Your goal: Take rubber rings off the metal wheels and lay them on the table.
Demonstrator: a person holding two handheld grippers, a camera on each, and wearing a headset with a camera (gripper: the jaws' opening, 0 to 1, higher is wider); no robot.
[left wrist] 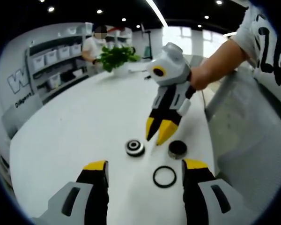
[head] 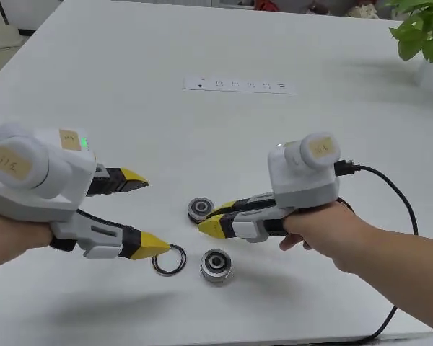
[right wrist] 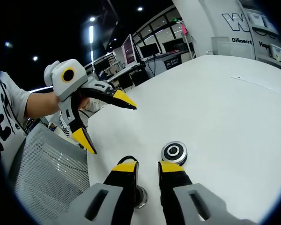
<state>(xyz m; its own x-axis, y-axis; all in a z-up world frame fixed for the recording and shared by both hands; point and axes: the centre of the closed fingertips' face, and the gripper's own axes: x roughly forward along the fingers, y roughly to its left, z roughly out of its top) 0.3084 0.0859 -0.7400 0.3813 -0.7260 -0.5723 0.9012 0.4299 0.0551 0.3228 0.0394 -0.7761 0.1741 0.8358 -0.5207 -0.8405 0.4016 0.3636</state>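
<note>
Two metal wheels lie on the white table [head: 224, 137]: one [head: 200, 209] with a dark outer band, the other [head: 216, 264] nearer me. A loose black rubber ring [head: 169, 259] lies flat to the left of the nearer wheel. My left gripper [head: 146, 210] is open wide, its lower tip just over the ring's edge. In its own view the ring [left wrist: 164, 176] lies ahead between the jaws, with both wheels [left wrist: 135, 147] [left wrist: 177, 149] beyond. My right gripper [head: 209, 227] hovers between the wheels, jaws a narrow gap apart and empty. One wheel [right wrist: 173, 153] sits just ahead of it.
A white power strip [head: 238, 85] lies farther back on the table. A potted green plant [head: 422, 32] stands at the far right corner. A black cable [head: 397, 216] trails from the right gripper. The table's front edge is close below the wheels.
</note>
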